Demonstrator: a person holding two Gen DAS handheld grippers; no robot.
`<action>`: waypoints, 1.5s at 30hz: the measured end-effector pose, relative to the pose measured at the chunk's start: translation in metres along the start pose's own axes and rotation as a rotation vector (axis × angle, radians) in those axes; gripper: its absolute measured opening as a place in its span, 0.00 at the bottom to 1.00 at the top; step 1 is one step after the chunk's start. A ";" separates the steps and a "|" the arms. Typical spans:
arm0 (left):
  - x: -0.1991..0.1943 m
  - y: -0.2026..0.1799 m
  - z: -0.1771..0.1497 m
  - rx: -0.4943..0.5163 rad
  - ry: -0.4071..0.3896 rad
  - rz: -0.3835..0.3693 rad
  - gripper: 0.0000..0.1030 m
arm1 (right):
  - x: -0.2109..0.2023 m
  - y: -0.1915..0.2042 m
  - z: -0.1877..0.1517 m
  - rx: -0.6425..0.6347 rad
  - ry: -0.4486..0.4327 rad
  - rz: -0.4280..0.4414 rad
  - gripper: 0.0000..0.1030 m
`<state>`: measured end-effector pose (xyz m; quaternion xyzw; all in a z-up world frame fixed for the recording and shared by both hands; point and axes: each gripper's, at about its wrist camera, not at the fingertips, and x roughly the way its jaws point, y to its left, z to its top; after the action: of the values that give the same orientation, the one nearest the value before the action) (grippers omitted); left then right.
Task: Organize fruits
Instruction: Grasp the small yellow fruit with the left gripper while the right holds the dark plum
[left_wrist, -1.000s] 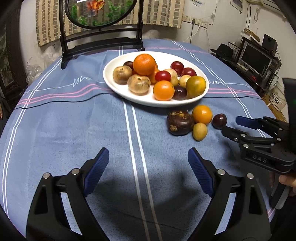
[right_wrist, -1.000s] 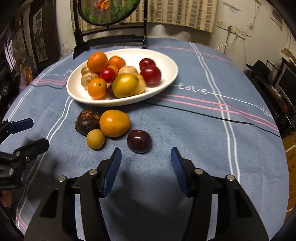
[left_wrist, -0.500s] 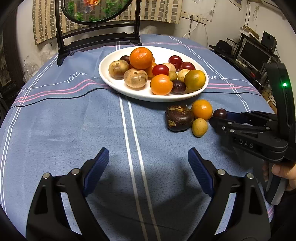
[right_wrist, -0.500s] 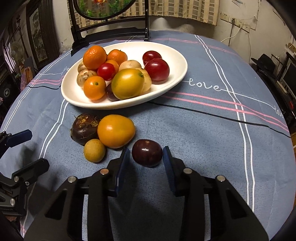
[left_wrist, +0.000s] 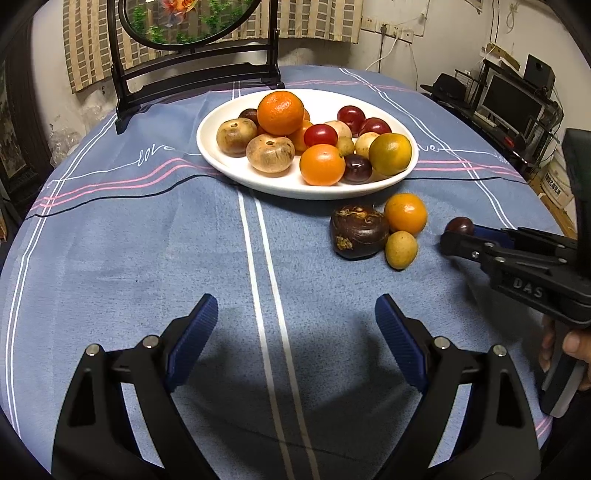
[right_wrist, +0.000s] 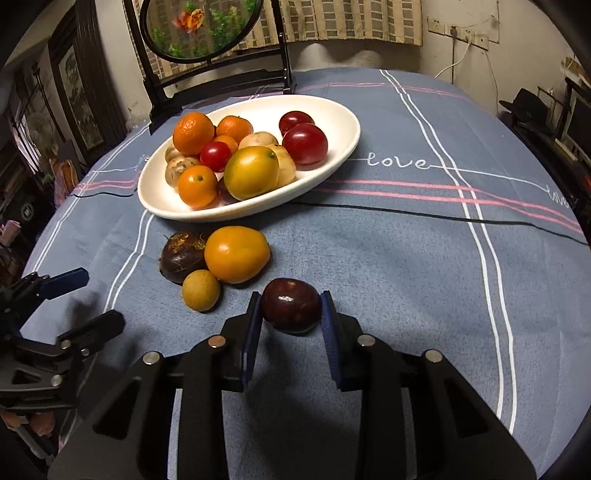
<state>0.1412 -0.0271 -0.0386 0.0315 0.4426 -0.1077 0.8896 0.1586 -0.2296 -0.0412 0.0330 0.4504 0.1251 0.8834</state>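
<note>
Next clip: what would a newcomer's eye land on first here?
Probably the white plate heaped with oranges, red plums and brown fruit at the far middle of the blue tablecloth. Nearer, the right gripper is shut on a dark plum, beside three loose fruits; the left gripper hangs open over bare cloth.

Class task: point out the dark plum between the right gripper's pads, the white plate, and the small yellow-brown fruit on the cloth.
dark plum (right_wrist: 290, 309), right wrist view, front skin.
white plate (right_wrist: 343, 155), right wrist view, right rim.
small yellow-brown fruit (right_wrist: 201, 290), right wrist view, centre.
</note>
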 end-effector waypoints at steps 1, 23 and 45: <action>0.001 0.000 0.002 0.005 0.000 0.015 0.86 | -0.001 0.000 -0.001 0.001 -0.005 0.012 0.31; 0.024 -0.058 0.022 0.021 0.073 0.001 0.83 | -0.027 -0.023 -0.003 0.073 -0.125 0.044 0.31; 0.038 -0.079 0.029 -0.029 0.105 0.020 0.24 | -0.035 -0.041 -0.005 0.138 -0.171 0.097 0.31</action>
<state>0.1692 -0.1143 -0.0481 0.0288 0.4899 -0.0906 0.8666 0.1424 -0.2787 -0.0236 0.1261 0.3788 0.1334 0.9071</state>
